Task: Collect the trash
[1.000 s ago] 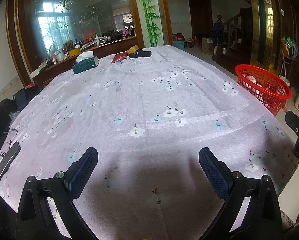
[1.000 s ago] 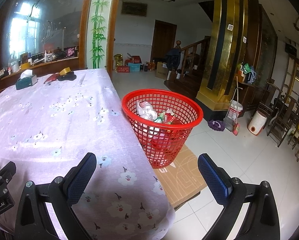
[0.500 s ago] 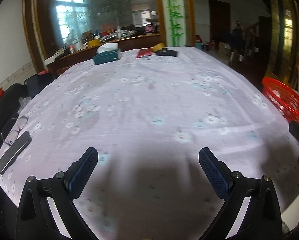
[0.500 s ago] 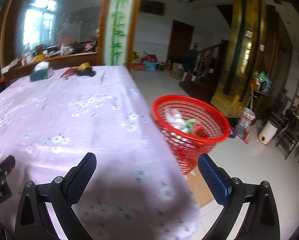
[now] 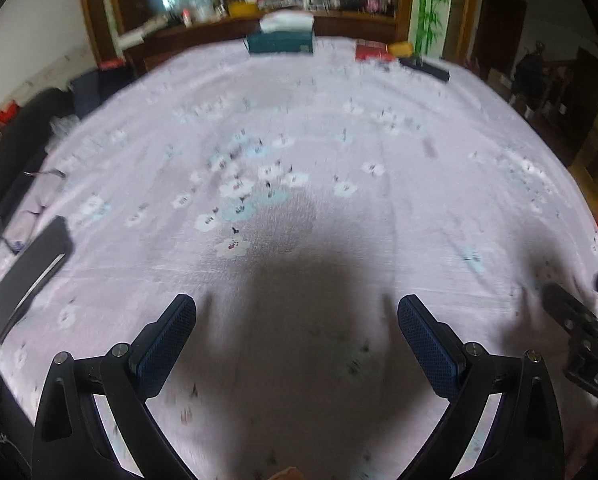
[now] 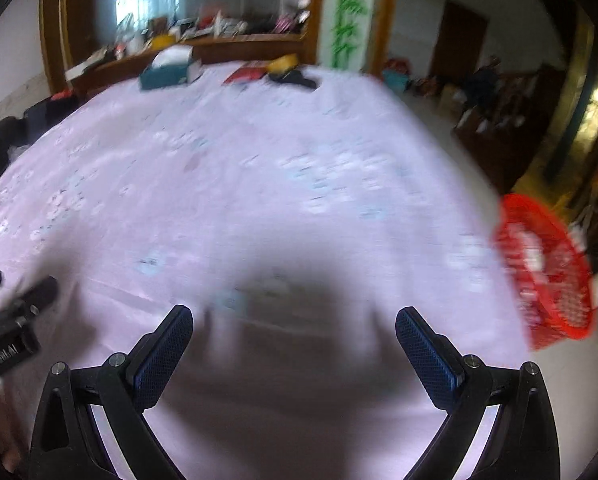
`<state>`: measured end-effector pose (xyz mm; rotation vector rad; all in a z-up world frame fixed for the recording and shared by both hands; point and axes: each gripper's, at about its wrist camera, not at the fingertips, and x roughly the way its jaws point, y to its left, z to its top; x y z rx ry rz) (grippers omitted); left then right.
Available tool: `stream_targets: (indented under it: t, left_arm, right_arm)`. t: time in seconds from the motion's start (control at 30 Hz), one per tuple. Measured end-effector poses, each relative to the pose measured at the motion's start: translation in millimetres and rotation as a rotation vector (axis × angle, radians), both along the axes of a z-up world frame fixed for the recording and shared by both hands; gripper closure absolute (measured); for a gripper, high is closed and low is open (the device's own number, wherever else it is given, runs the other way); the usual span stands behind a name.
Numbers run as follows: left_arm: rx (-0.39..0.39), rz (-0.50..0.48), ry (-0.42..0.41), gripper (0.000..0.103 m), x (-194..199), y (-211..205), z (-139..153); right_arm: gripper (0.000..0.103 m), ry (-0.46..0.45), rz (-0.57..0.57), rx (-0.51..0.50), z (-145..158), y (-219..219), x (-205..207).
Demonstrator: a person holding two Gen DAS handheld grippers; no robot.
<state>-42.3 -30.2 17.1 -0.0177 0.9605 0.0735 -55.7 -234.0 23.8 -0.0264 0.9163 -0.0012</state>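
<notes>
Jaws of both grippers wide apart and empty above the floral tablecloth [image 5: 339, 128]; no legible writing.

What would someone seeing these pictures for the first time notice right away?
The big table under a pale floral tablecloth fills both views. Beyond its right edge sits a bright red mesh basket with trash inside. A teal tissue box stands at the far end, and both the left gripper and right gripper hang over the cloth with jaws wide apart, holding nothing.
</notes>
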Motion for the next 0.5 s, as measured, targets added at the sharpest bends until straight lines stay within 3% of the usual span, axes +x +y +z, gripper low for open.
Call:
stream_targets:
  t: [0.17,0.5]
  left_arm:
    - [0.017,-0.003,0.051,0.003,20,16,-7]
    - [-0.025,0.0,0.066,0.003,51,55,-9]
  right_arm:
    - [0.001,0.09,-0.001,0.027,-17,25,41]
    - [0.001,0.11,-0.121,0.031,-22,33,77]
